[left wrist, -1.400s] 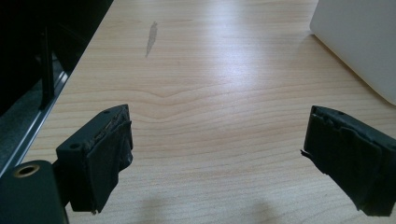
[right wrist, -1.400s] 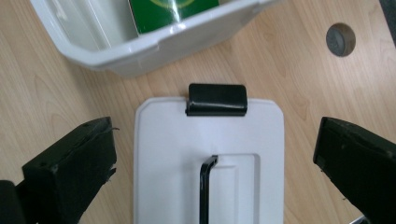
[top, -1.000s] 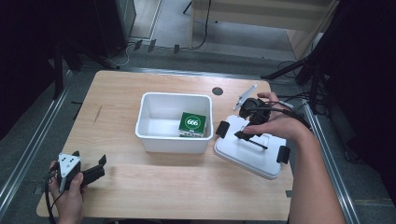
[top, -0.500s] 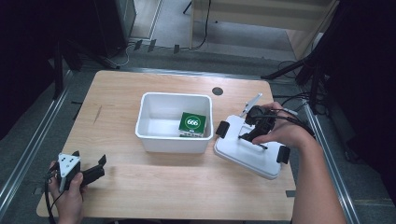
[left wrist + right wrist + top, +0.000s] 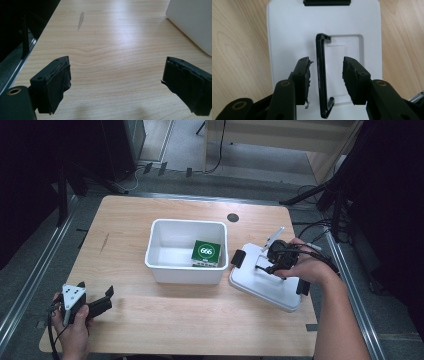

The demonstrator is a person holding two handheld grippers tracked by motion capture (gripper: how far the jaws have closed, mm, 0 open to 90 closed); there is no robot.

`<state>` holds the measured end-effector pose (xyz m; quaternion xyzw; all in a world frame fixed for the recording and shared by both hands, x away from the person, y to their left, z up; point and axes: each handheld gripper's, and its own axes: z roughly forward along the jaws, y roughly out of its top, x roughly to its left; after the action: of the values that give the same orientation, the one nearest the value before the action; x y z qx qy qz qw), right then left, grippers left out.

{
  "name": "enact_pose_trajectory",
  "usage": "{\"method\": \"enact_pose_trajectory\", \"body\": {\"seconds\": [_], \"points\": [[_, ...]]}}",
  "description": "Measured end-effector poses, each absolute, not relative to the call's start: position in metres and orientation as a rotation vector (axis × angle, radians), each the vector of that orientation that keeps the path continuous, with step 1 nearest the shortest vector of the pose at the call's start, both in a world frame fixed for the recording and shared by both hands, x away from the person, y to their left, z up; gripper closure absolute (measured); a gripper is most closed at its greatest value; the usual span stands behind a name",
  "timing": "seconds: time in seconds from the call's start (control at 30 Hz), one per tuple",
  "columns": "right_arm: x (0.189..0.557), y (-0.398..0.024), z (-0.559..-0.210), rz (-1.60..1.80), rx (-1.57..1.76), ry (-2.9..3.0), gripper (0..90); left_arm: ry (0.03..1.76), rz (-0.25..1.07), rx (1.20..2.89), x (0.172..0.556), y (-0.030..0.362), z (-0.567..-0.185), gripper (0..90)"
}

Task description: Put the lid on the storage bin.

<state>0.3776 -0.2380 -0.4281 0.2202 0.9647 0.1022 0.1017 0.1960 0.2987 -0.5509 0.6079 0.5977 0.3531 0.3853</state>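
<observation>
State of work at a wooden table [image 5: 150, 320]. The white lid [image 5: 267, 282] of the storage bin lies flat near the table's right edge, just beside the open white bin [image 5: 186, 251], which stands at the table's centre. Inside the bin, against its right wall, sits a small green box [image 5: 205, 251] printed "666". The right gripper [image 5: 325, 75] points down over the lid, its jaws straddling the lid's black carry handle [image 5: 321, 75]; the jaws have just been closing and now stand at a narrow gap, the handle between them, nearer the left pad, with a sliver of daylight on each side, so no grip appears made yet. Black clips [image 5: 326, 2] show at the lid's ends.

Judged from this layout, the bin is loaded and uncovered; what remains is to clamp the handle, lift the lid, carry it across and seat it on the bin's rim.

The left gripper [image 5: 87, 305] rests idle at the table's near left corner, jaws wide apart with bare wood between them [image 5: 115, 82] and a corner of the bin at upper right of its view.

Surface and room: pale, lightly grained wood with a round dark grommet [image 5: 232, 217] near the far edge; metal rails flank the table; cables [image 5: 310, 227] trail off the right side; a grey floor and a wooden cabinet [image 5: 280, 140] lie beyond.
</observation>
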Motion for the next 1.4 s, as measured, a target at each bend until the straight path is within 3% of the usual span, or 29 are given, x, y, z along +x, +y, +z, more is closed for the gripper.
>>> {"method": "enact_pose_trajectory", "body": {"seconds": [0.3,0.83,1.4], "points": [[0.377,-0.242,-0.443,0.264,0.660,2.856,63.1,1.523,0.899,1.549,0.196,0.299,-0.551,8.3],[0.380,-0.248,-0.463,0.198,0.644,2.806,83.3,1.522,0.901,1.545,0.196,0.299,-0.551,8.4],[0.378,-0.264,-0.431,0.270,0.564,2.807,85.3,1.523,0.902,1.545,0.196,0.299,-0.551,8.3]]}}
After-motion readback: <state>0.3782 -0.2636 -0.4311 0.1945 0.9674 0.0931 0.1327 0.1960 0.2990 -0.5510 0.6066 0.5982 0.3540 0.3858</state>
